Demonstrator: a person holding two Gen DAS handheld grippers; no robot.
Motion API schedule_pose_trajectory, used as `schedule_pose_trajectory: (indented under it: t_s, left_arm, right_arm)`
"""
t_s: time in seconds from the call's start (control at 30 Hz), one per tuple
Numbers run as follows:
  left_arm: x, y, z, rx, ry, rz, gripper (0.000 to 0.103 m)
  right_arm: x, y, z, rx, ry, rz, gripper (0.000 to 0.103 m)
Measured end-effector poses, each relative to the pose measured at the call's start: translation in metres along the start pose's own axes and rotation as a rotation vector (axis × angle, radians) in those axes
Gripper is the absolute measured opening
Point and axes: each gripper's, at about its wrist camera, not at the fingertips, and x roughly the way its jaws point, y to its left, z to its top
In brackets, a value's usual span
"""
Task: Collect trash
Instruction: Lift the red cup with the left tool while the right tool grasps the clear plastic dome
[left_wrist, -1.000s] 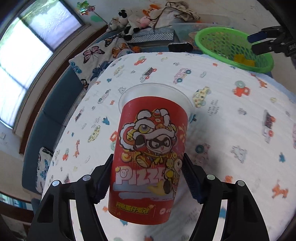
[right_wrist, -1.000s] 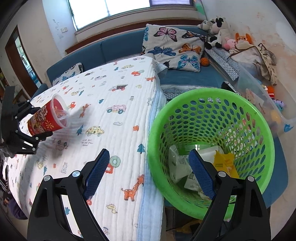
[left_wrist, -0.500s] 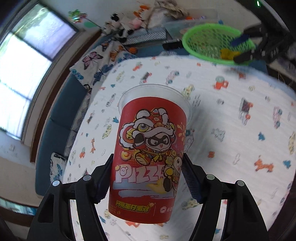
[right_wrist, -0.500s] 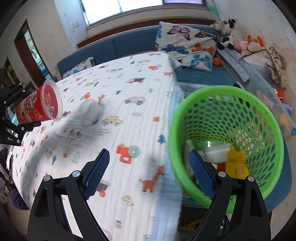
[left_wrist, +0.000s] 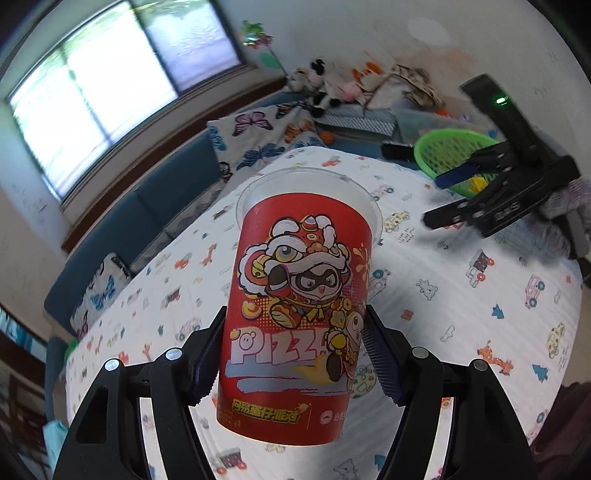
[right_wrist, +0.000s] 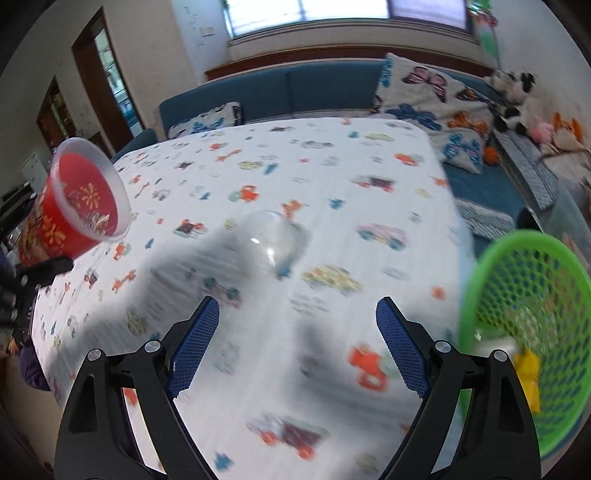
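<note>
Evidently, the red pizza cup (left_wrist: 299, 317) is clamped in the left gripper (left_wrist: 291, 354) above the table (left_wrist: 461, 295), presumably for carrying to the green basket (right_wrist: 535, 332) at three o'clock, while the right gripper (right_wrist: 295, 354) is held agape toward the clear dome lid (right_wrist: 271, 236).

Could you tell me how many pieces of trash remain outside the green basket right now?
2: the red printed plastic pizza cup, held in the left gripper above the table, and a clear plastic dome lid lying on the patterned tablecloth. Others may be hidden.
</note>
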Motion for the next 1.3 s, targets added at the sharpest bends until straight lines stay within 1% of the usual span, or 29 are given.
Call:
schedule_pose_trajectory:
  t_s: [0.1,0.33,0.4,0.6,0.77,0.8,0.83,1.1,1.3]
  left_arm:
    - [-0.001,0.005,-0.008,-0.052,-0.008,-0.002,0.067]
    - [0.006,0.014,-0.029,-0.145,-0.015,0.000,0.067]
    - [0.009,0.013,-0.032,-0.146,-0.014,0.012,0.067]
    - [0.017,0.014,-0.038,-0.172,-0.015,-0.006,0.067]
    - [0.020,0.013,-0.040,-0.188,-0.020,-0.013,0.067]
    - [0.020,0.012,-0.040,-0.191,-0.020,-0.016,0.067]
    - [0.020,0.011,-0.040,-0.193,-0.021,-0.016,0.067]
    - [0.022,0.009,-0.039,-0.203,-0.030,-0.020,0.067]
    - [0.020,-0.002,-0.032,-0.188,-0.047,-0.031,0.067]
  right_arm:
    - [0.018,0.013,0.010,-0.030,0.013,-0.003,0.085]
    - [0.057,0.021,0.029,-0.043,0.034,-0.009,0.080]
    - [0.068,0.023,0.033,-0.046,0.041,-0.016,0.079]
    - [0.090,0.026,0.039,-0.059,0.061,-0.042,0.077]
    - [0.102,0.028,0.040,-0.066,0.085,-0.055,0.070]
    - [0.104,0.028,0.039,-0.068,0.087,-0.062,0.066]
    - [0.105,0.029,0.039,-0.070,0.090,-0.064,0.060]
    - [0.094,0.028,0.032,-0.071,0.072,-0.068,0.059]
    - [0.068,0.018,0.023,-0.042,0.042,-0.063,0.059]
